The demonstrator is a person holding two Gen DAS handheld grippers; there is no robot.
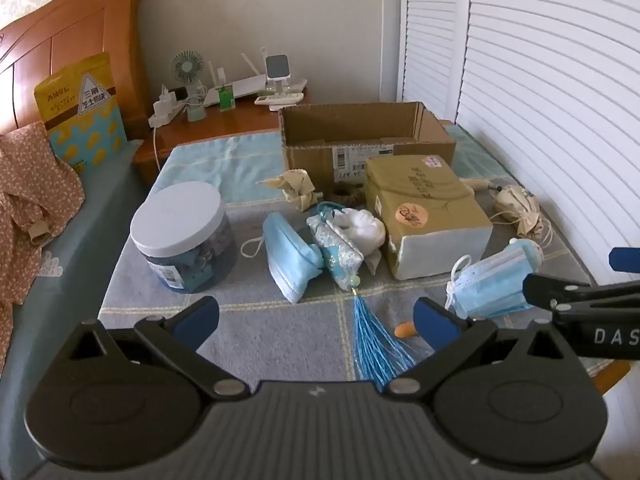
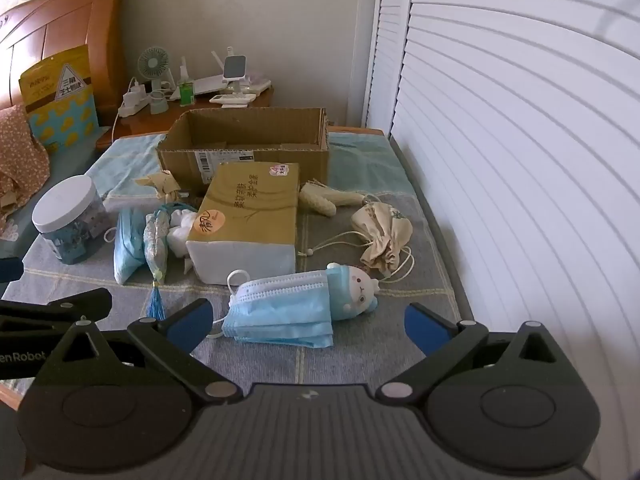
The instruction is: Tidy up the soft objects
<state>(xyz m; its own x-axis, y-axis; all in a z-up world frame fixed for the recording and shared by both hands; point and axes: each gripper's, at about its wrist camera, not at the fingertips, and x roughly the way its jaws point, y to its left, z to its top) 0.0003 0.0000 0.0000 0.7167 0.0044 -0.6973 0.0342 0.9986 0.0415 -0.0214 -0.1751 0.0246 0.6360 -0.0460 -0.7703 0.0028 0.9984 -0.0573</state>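
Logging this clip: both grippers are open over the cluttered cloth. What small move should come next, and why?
Probably lower the right gripper onto the stack of blue face masks. Its jaws stand open and empty, the masks lie nearest, right between the fingers, and the cardboard box behind looks empty.

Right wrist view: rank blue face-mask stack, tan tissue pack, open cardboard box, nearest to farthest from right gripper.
1. Blue face-mask stack, just ahead of the open right gripper.
2. Tan tissue pack, behind the masks, slightly left.
3. Open cardboard box, at the back.
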